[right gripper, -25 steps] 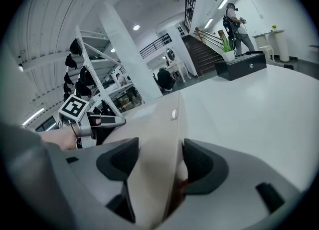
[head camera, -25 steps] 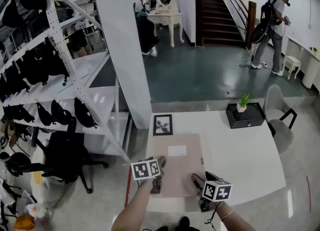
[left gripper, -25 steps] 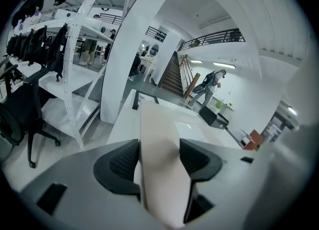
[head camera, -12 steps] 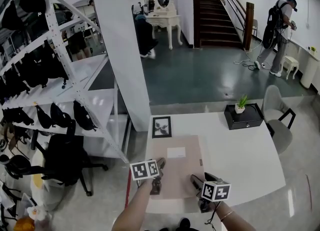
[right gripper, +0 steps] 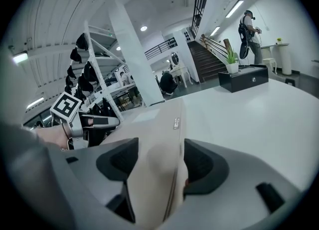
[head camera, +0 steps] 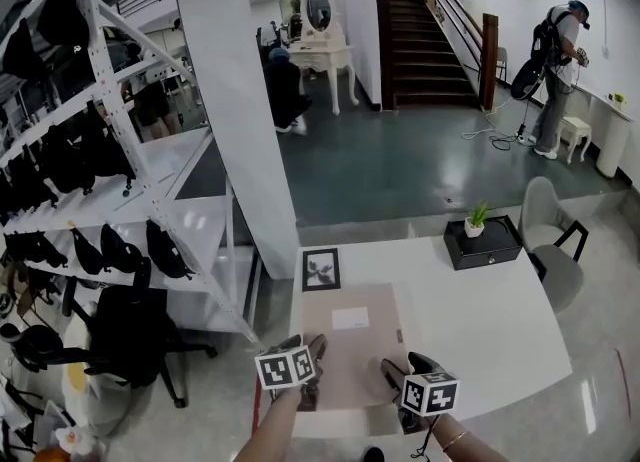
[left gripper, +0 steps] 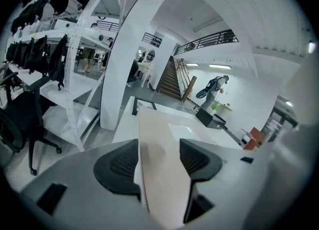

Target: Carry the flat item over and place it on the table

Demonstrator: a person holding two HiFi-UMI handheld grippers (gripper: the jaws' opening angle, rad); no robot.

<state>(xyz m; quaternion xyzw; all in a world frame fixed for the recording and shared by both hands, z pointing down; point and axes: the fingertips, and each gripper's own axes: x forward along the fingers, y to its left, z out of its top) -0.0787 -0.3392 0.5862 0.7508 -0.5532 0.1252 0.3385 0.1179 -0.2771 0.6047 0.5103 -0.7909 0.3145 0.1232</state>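
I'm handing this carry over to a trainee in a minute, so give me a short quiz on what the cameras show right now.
1. True or false: the left gripper and the right gripper each have their jaws closed on the near edge of the flat beige folder.
2. Which thing lies on the white table just beyond the folder's far edge?
A. a picture frame
B. a laptop
C. a mug
3. Fill in: the small plant stands on a ____ box.

Key: 1 true; 2 A; 3 black.
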